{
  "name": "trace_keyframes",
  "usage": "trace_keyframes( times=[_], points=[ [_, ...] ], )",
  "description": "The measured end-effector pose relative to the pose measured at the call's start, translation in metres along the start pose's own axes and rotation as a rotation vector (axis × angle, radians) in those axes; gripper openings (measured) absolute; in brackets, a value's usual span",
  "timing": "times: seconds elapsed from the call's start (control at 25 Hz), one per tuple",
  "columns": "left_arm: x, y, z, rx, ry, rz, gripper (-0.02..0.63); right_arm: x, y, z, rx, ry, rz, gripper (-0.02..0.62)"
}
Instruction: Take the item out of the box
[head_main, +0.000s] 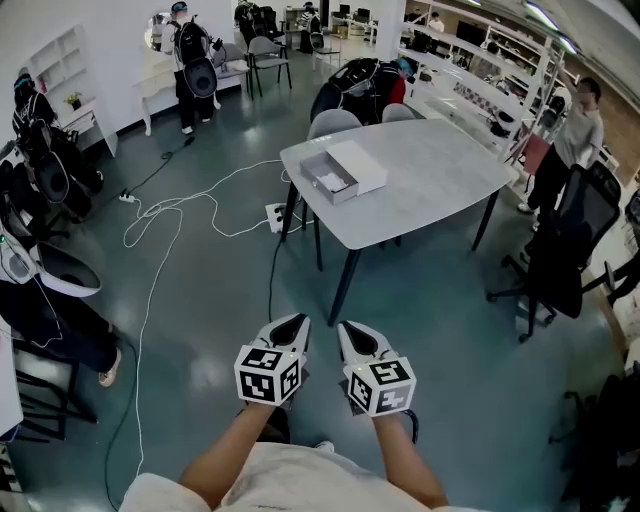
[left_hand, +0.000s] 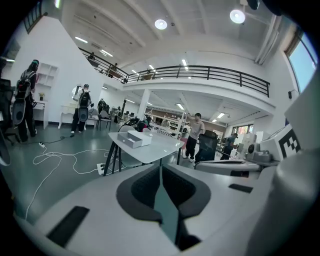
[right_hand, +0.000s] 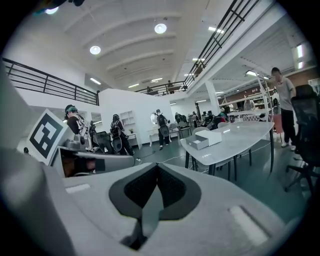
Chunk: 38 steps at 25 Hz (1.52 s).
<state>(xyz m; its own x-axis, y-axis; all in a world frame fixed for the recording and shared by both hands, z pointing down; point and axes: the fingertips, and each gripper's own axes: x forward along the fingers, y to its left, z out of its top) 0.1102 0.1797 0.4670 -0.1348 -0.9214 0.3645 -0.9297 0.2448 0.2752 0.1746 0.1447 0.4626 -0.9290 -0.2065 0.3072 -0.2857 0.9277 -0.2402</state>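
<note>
Between the jaws of the left gripper (left_hand: 161, 170) nothing is held. The two dark pads (left_hand: 142, 187) meet along a closed seam at the tips. The right gripper (right_hand: 157, 172) is in the same condition: jaws together, no object between them.

Head view: both grippers are held side by side, close to each other, low in front of the person's body, with the tips pointing forward. Each carries a marker cube (head_main: 268, 372) at its rear, and a bare forearm (head_main: 225, 455) extends back from each. Directly below them is the dark floor (head_main: 440, 400).

The grippers are well apart from the table (head_main: 440, 195), which stands ahead of them. The box (head_main: 328, 182) rests on the left end of the tabletop. It is open: a shallow grey tray faces upward, and the white lid (head_main: 360, 165) lies touching its right side. The contents of the tray are too small to identify. Both gripper views show the box in the same place, near the table edge, beyond the closed jaw tips.

Surroundings: a white cable (head_main: 180, 212) loops across the floor left of the table and runs to a power strip (head_main: 275, 213) near a table leg. Two grey chairs (head_main: 333, 123) stand at the far side of the table. A black office chair (head_main: 560, 265) stands to the right of it. A person (head_main: 578, 130) stands beyond the table's right end.
</note>
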Motion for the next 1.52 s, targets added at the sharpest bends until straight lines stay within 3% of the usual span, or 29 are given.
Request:
trace_keyframes(
  times=[0.52,0.76,1.12,1.52],
  points=[
    [0.070,0.123,0.075,-0.016,0.007,-0.102,0.023,0.137,0.001,0.056,0.010,0.014,-0.091,0.005],
    [0.088,0.161,0.093,-0.014,0.020,-0.154,0.023,0.180,0.007,0.074,0.011,0.007,-0.137,0.005],
    [0.108,0.189,0.108,0.006,0.035,-0.200,0.023,0.213,0.004,0.084,0.028,-0.002,-0.179,0.005],
    [0.149,0.200,0.118,0.034,0.061,-0.204,0.023,0.243,-0.027,0.096,0.048,-0.019,-0.182,0.005]
  ],
)
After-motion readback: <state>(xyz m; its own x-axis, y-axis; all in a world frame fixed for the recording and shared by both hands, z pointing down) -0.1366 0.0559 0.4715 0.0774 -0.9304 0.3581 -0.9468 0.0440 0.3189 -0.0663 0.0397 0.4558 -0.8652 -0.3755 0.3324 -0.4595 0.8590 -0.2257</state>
